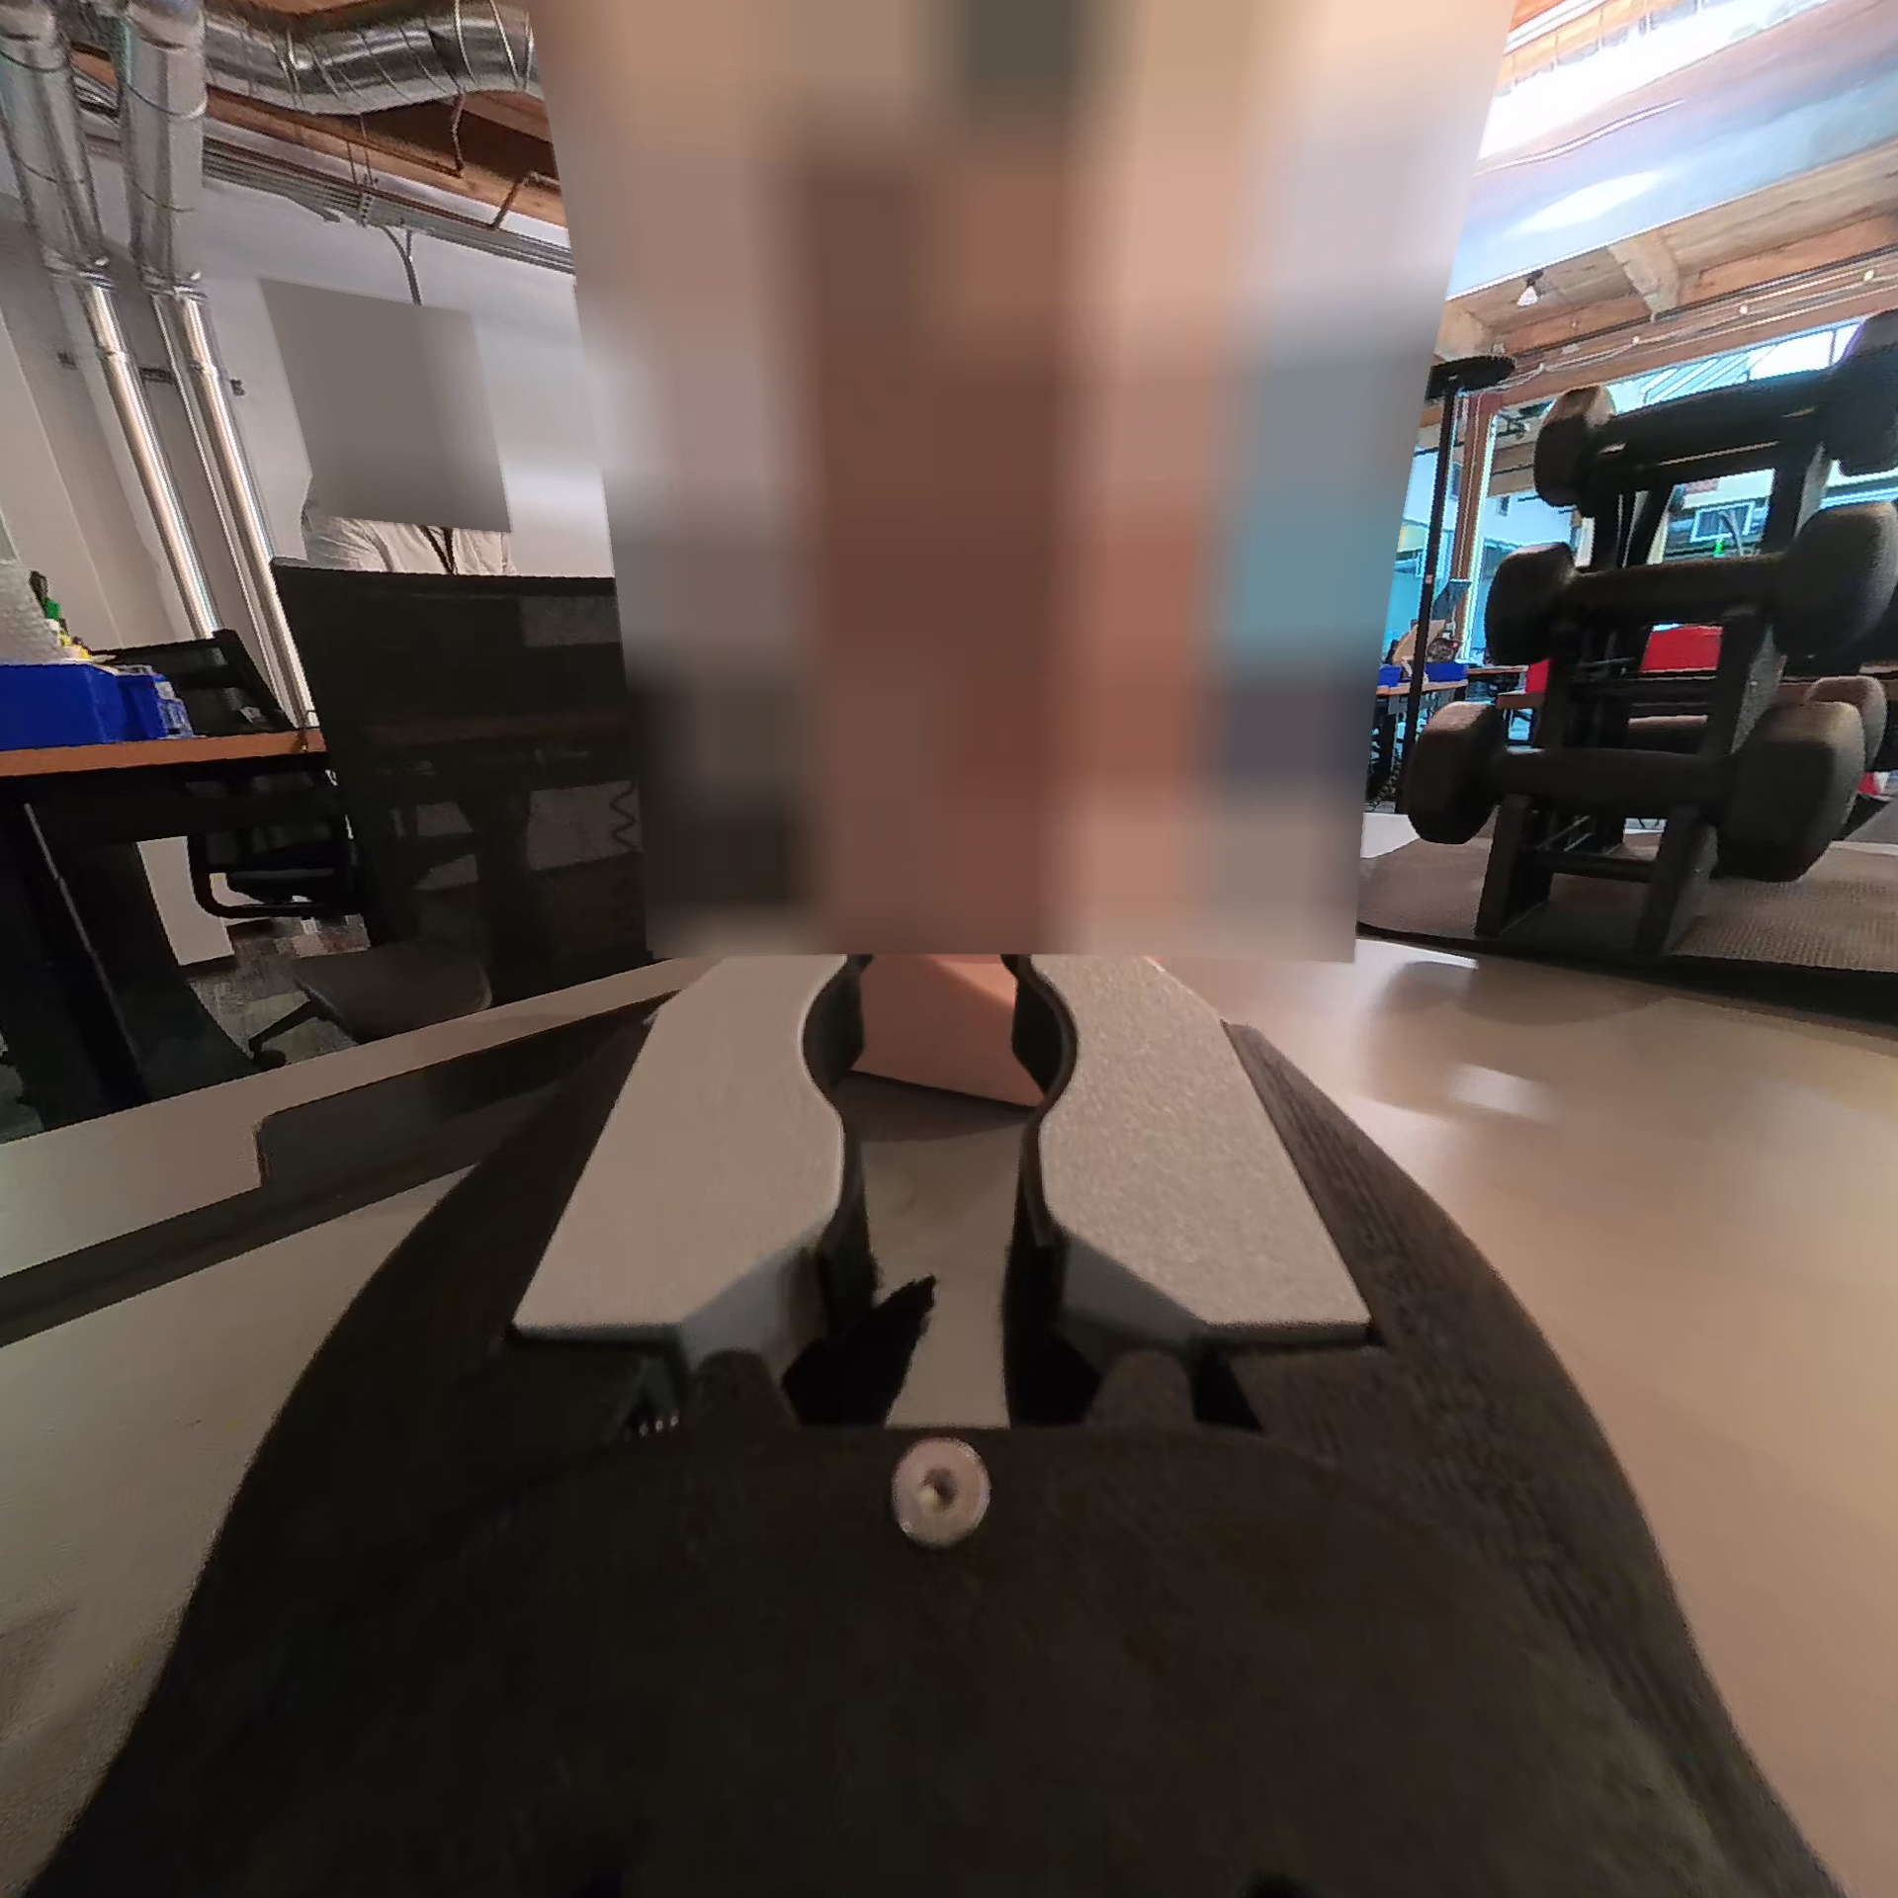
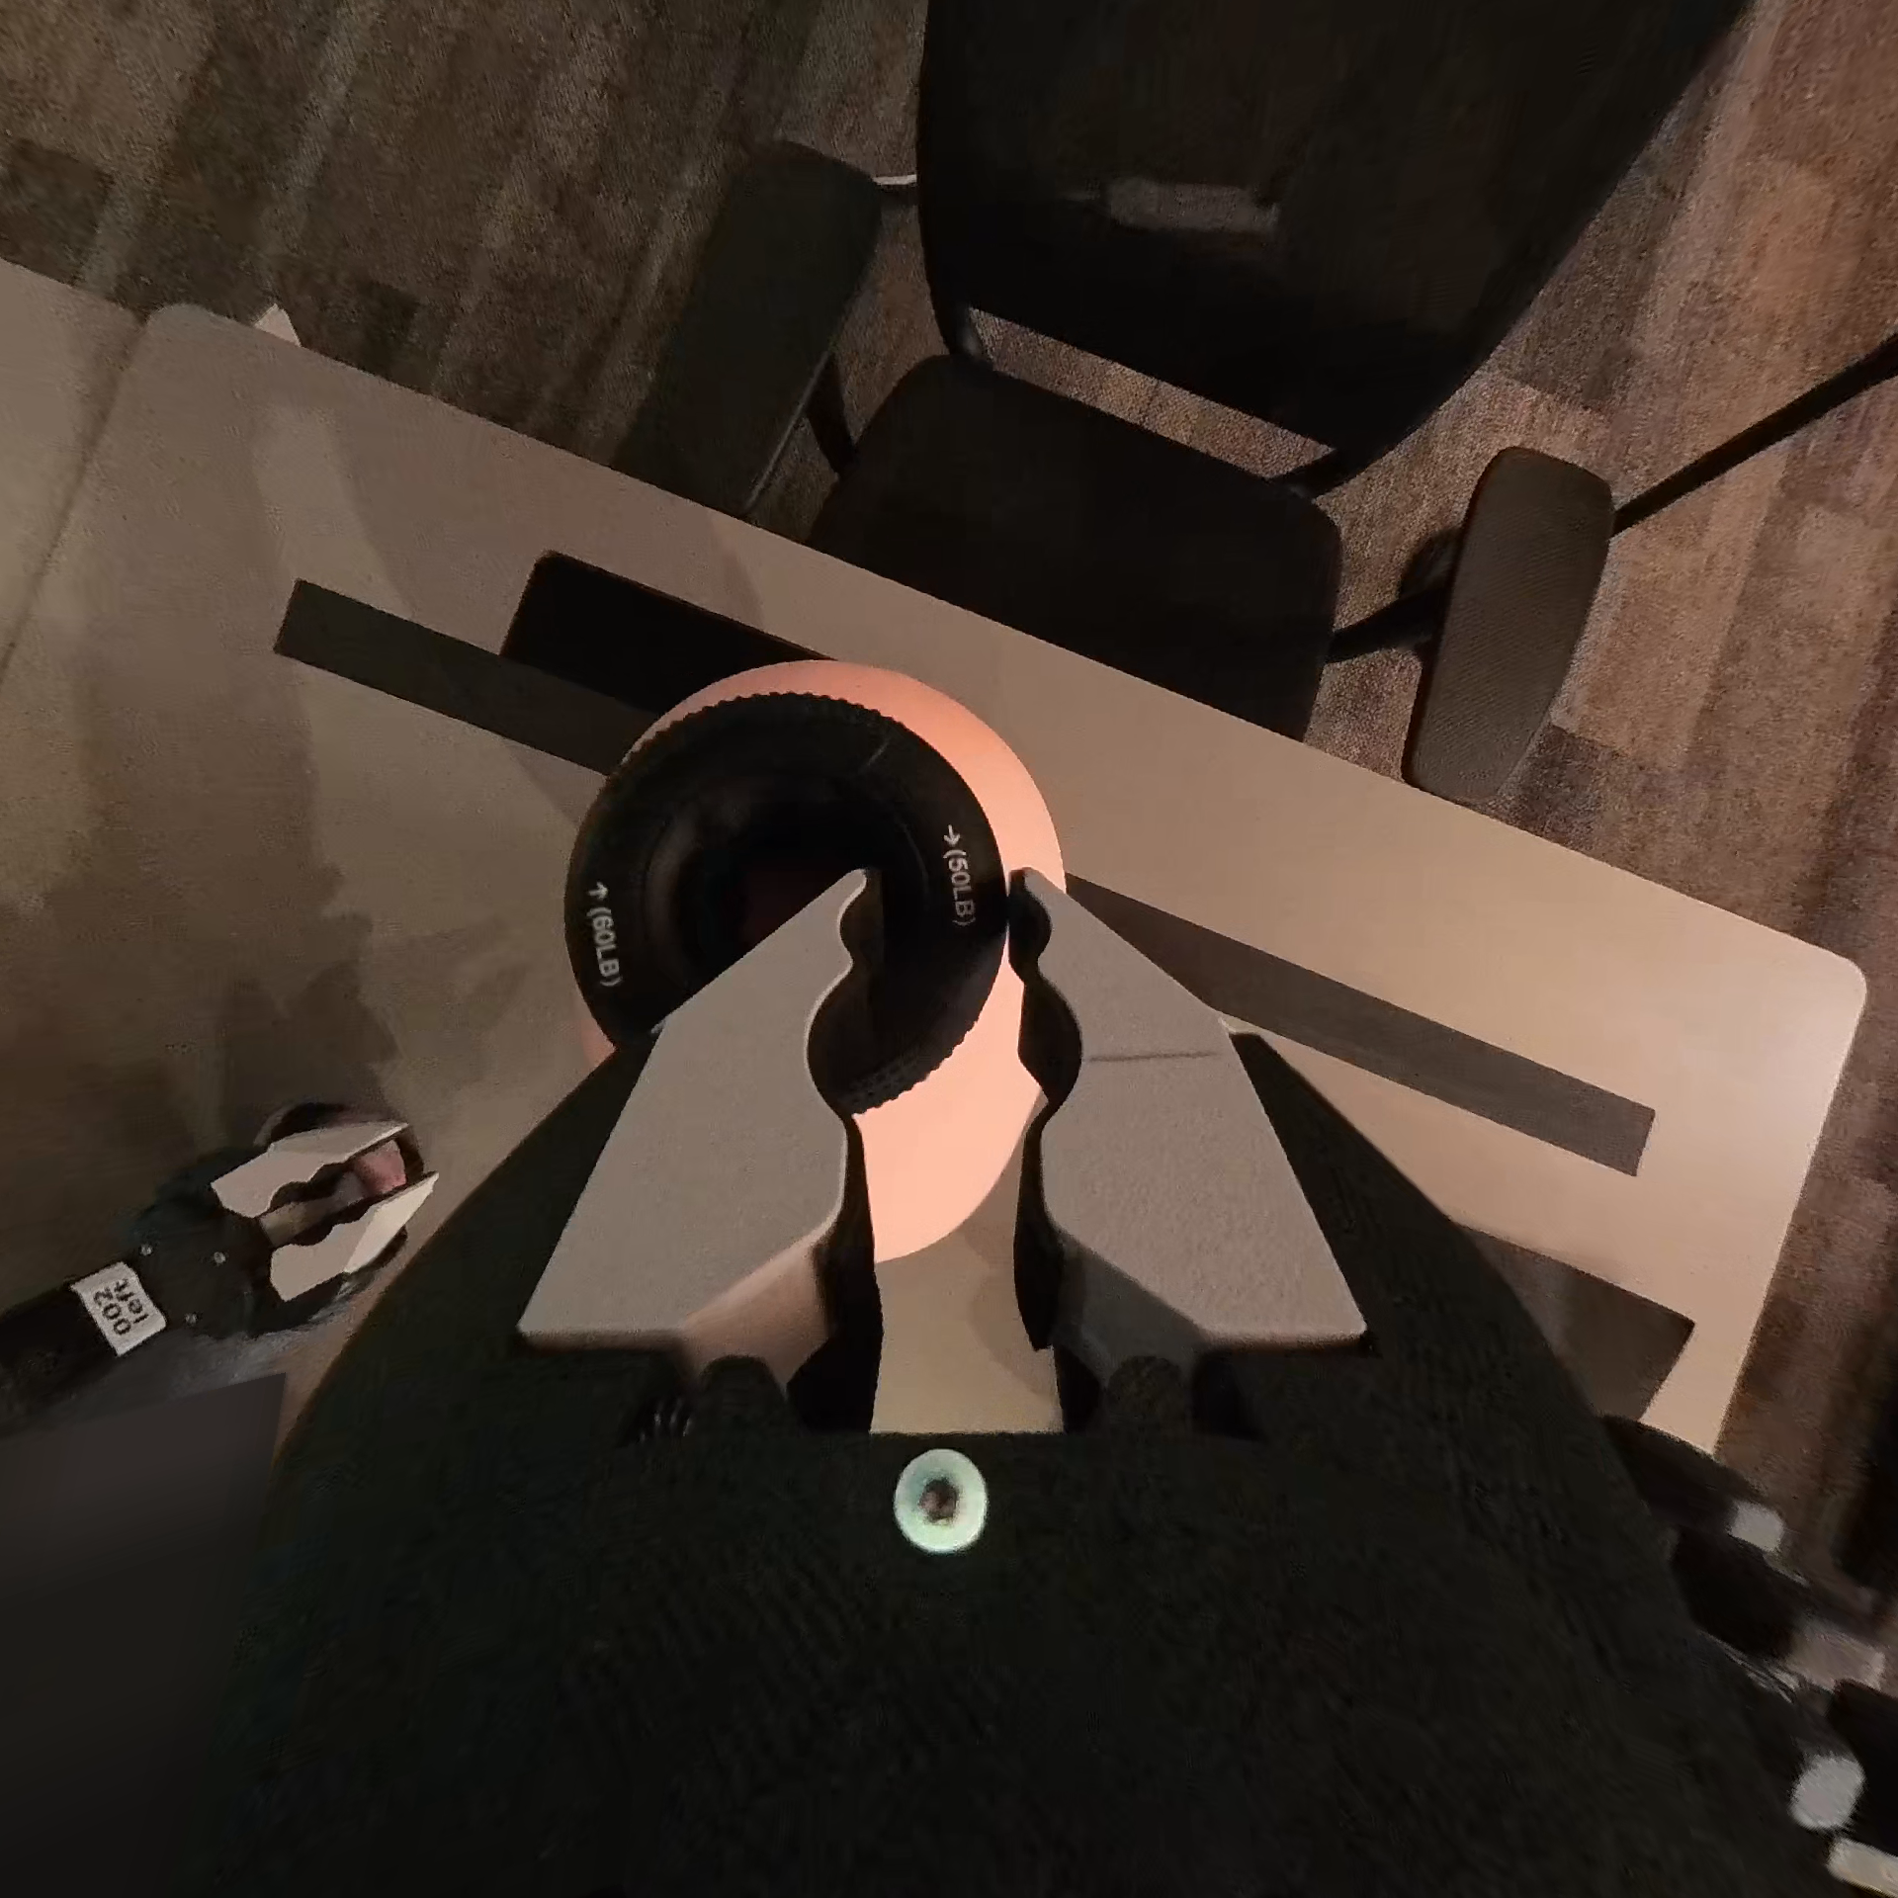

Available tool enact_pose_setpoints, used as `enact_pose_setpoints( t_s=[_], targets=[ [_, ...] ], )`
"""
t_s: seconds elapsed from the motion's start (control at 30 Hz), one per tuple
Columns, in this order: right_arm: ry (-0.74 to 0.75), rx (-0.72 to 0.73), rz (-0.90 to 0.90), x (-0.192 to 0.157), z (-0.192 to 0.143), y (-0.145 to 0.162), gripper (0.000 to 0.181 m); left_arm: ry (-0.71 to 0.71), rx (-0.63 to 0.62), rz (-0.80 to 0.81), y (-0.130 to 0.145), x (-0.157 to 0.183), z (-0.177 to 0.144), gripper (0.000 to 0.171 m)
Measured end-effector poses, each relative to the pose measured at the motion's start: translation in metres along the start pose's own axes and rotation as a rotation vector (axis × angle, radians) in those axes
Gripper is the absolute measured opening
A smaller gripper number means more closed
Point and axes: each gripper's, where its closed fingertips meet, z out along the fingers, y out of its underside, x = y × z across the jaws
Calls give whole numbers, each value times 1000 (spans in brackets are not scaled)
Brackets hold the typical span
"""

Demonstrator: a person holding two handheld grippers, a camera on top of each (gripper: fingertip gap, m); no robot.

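- black gripper body with a silver screw fills the lower half of both wrist views; grey fingers run up toward 12 o'clock.
- right gripper [image 2: 940, 888]: one finger [image 2: 811, 945] passes through the hole of a black ring [image 2: 657, 873], the other sits just outside its rim at 3 o'clock. fingers straddle the rim with a small gap left, so whether it is truly clenched i cannot tell.
- black ring with white markings rests tilted on top of a peach-pink rounded object [image 2: 986, 1089], which stands on the beige table [image 2: 1438, 873].
- left gripper [image 1: 937, 1017]: low over the table [image 1: 1541, 1181], fingers parted, a pink object [image 1: 940, 1032] between the tips; contact unclear.
- only the right wrist view shows the ring, a dark strip [image 2: 1387, 1037] across the table, an office chair [image 2: 1130, 462] at 12 o'clock, and the left gripper [image 2: 329, 1197] at 8 o'clock with something pinkish between its fingers.
- only the left wrist view shows a dumbbell rack [image 1: 1664, 657] at 3 o'clock and desks [image 1: 154, 760] at 9 o'clock.
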Motion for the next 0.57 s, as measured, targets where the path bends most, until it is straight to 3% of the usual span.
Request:
enact_pose_setpoints(
  t_s=[0.1, 0.2, 0.27, 0.33, 0.43, 0.5, 0.57],
  targets=[
    [9, 28, 9, 1, -4, -3, 45, 0, -2, -10, 1, -1, 0, 21],
    [-57, 174, 44, -6, -23, -17, 64, -4, -1, -11, 0, -2, -1, 21],
    [-165, 403, 65, -17, -52, -28, 69, -12, 1, -8, -1, -3, -3, 21],
    [-258, 721, 64, -25, -94, -25, 70, -27, 9, -7, -3, -6, -5, 22],
    [-207, 1151, 0, -25, -136, 34, 55, -39, 9, -19, -2, -8, -5, 22],
    [-58, 1286, -80, -20, -124, 96, 32, -41, 5, -18, -1, -9, -4, 22],
    [123, 1330, -140, -10, -88, 159, 20, -51, 1, -20, -1, -10, -3, 23]
  ],
)
